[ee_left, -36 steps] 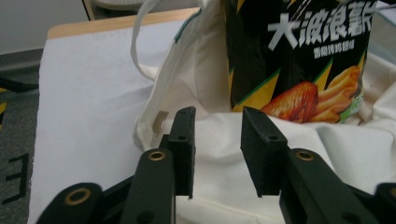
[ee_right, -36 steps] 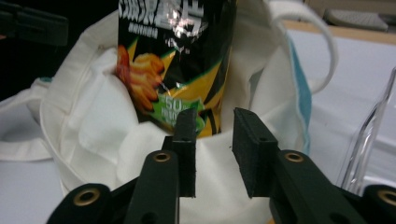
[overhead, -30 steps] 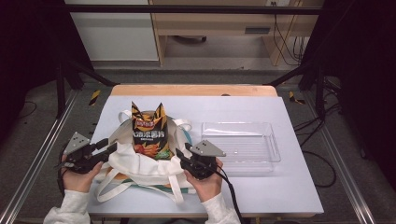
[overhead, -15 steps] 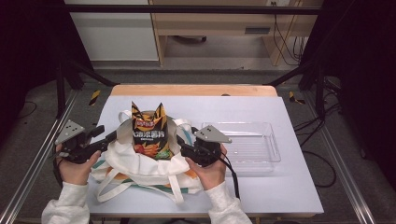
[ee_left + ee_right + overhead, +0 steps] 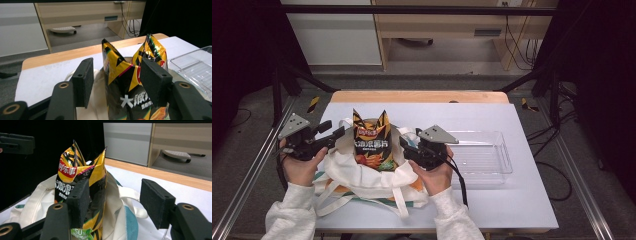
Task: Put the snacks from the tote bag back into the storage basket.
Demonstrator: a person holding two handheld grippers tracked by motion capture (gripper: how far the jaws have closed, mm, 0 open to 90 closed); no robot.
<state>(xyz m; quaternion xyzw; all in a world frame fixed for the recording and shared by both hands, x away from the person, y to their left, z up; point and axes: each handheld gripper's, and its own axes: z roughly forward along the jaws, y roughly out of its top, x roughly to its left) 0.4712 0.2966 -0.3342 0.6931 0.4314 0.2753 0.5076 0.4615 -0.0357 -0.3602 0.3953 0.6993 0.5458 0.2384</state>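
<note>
High view is showing a person's two hands coming in from the bottom edge, each holding a black two-jaw gripper over a white-topped table (image 5: 522, 200). A yellow-and-black foil snack bag (image 5: 371, 141) is standing upright inside the mouth of a cream cloth tote bag with teal and orange print (image 5: 362, 177), which is lying at the table's near left part. The snack bag's torn top is sticking up in two points above the tote's rim. The left gripper (image 5: 332, 134) is hovering just left of the tote, its jaws pointing toward the snack bag; the right gripper (image 5: 406, 146) is sitting at the tote's right edge, pointing back toward the same bag. A clear rectangular plastic tray (image 5: 482, 159) is lying on the table just right of the right gripper.

Left gripper view is looking along jaws that are standing wide apart and holding nothing, with the snack bag (image 5: 130, 82) rising between and beyond them and a corner of the tray (image 5: 192, 65) showing at right.

Right gripper view is likewise showing its jaws spread apart, unclamped, with the snack bag (image 5: 77, 175) standing behind the left pad and the tote's cloth (image 5: 115, 202) folding around its base.
</note>
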